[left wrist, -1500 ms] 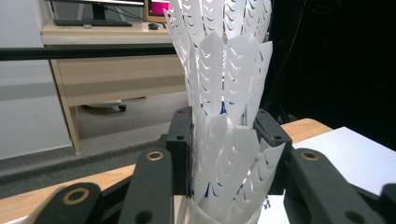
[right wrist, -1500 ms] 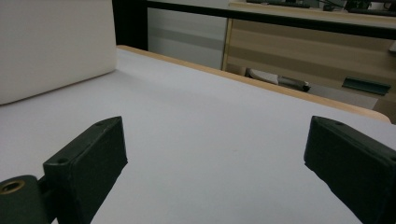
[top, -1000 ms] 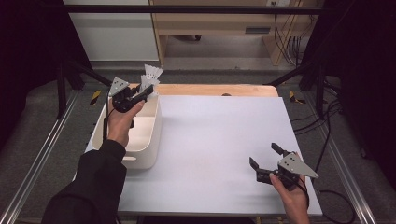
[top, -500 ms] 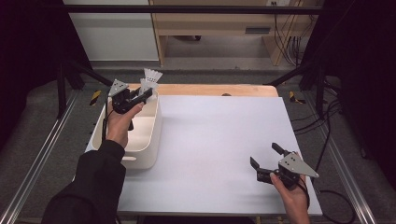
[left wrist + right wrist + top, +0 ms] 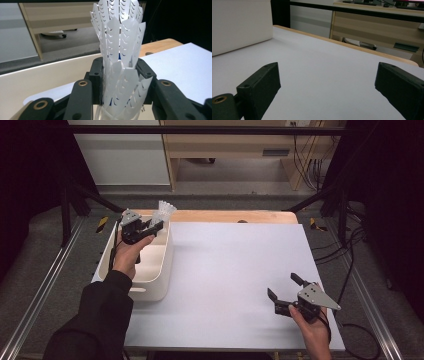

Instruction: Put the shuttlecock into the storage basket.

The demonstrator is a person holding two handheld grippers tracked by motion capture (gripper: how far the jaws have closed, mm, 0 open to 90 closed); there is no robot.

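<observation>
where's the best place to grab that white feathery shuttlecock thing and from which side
Probably low on the shuttlecock, at the narrow lower part of its skirt, where the left gripper already clamps it, one jaw on each side. The vanes flare wide and thin toward the top, so a grip there would likely crush them. Come along its axis from the base end, over the bin.

A white table top point(image 5: 235, 270) covers most of the bench, with a strip of bare wood point(image 5: 225, 216) along its far edge. Beyond it stands a light wooden desk point(image 5: 235, 150) (cables point(image 5: 305, 145) hang down at its right end). Grey carpet point(image 5: 45, 250) lies on both sides, crossed by metal rails point(image 5: 45, 285) and black frame bars point(image 5: 200, 130).
</observation>
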